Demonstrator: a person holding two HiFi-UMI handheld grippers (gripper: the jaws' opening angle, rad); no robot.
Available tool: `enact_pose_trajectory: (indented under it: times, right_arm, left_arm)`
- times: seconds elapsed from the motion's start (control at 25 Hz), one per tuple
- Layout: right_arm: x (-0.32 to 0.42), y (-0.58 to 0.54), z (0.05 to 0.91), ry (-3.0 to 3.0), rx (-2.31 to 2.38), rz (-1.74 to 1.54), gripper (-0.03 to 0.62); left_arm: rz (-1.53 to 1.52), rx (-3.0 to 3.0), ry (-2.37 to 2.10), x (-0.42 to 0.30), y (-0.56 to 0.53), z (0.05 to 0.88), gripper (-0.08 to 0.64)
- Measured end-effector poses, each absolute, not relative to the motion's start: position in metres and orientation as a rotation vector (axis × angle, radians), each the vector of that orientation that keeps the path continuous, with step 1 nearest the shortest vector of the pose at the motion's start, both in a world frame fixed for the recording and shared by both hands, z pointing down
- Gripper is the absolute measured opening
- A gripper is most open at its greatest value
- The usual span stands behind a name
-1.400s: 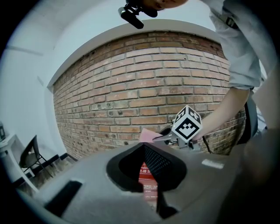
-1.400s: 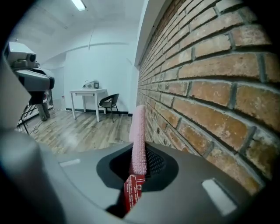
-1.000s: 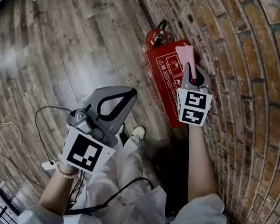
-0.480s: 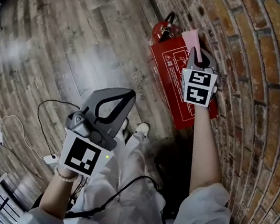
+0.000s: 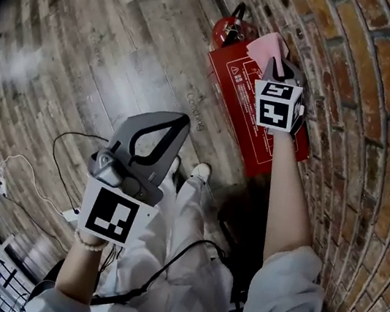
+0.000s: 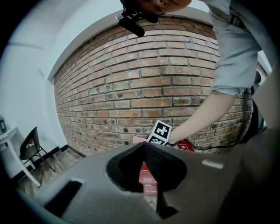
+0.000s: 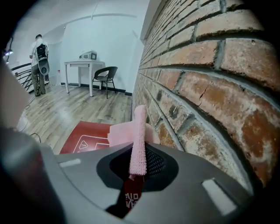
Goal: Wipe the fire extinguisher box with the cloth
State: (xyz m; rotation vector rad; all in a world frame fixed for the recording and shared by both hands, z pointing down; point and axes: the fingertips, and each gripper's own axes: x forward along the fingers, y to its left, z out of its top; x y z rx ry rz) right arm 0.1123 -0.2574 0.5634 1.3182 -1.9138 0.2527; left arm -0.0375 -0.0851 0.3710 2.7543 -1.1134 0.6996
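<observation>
Fingers (image 7: 154, 162) of your right gripper (image 7: 139, 168) pinch the pink cloth (image 7: 140, 127) over the red box (image 5: 247, 134), which lies on the floor (image 5: 107, 63) beside the brick wall (image 5: 366, 106). Your left gripper (image 5: 175, 120) is closed and empty, well apart from the box.

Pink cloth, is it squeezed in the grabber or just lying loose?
Squeezed: the right gripper has its jaws shut on the pink cloth, which sticks out over the red box.

Even daylight; strong fisheye edges
</observation>
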Motion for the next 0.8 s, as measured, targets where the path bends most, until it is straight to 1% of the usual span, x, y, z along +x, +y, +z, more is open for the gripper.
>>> enact_pose_trajectory:
  times: [0.8]
  right_arm:
    - [0.135,-0.222,0.573,-1.902,1.301,0.283,0.017]
  left_arm:
    - [0.696,2.794,-1.054,-0.018,-0.082,0.371,-0.003]
